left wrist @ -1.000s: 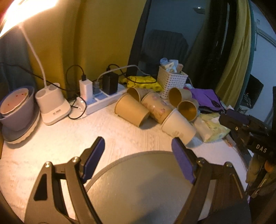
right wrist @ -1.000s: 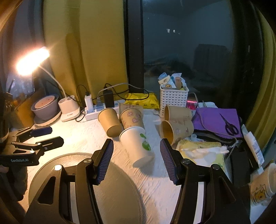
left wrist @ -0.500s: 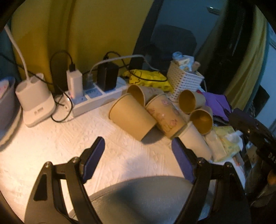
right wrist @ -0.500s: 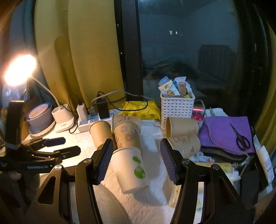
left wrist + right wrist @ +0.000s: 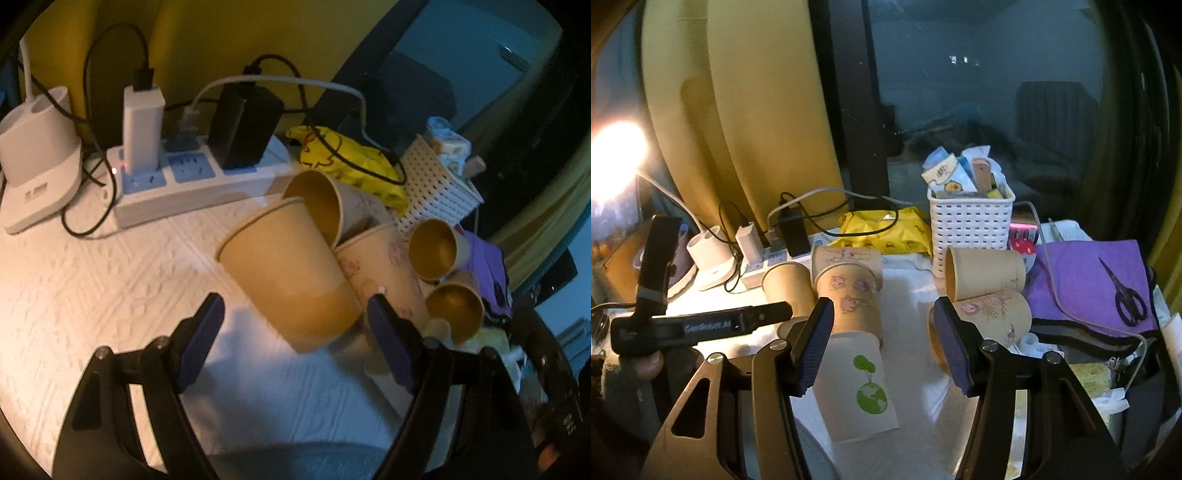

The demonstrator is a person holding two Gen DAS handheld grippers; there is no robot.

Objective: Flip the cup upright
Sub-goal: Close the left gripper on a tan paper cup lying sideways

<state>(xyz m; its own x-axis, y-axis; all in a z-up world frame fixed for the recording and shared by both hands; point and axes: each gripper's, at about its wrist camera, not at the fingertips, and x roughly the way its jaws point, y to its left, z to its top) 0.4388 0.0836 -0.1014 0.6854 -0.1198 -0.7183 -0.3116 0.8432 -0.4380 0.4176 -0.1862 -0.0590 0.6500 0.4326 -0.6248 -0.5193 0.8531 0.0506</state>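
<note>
The left gripper [image 5: 291, 325], lettered "GenRobot.AI" in the right wrist view, gapes wide before a plain brown paper cup [image 5: 288, 273] lying sideways. The right gripper [image 5: 882, 343] gapes over a white leaf-printed cup [image 5: 857, 384].

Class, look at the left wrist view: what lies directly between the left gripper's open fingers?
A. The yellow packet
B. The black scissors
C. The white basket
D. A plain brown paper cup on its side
D: the plain brown paper cup lies on its side ahead of the open left gripper.
</note>
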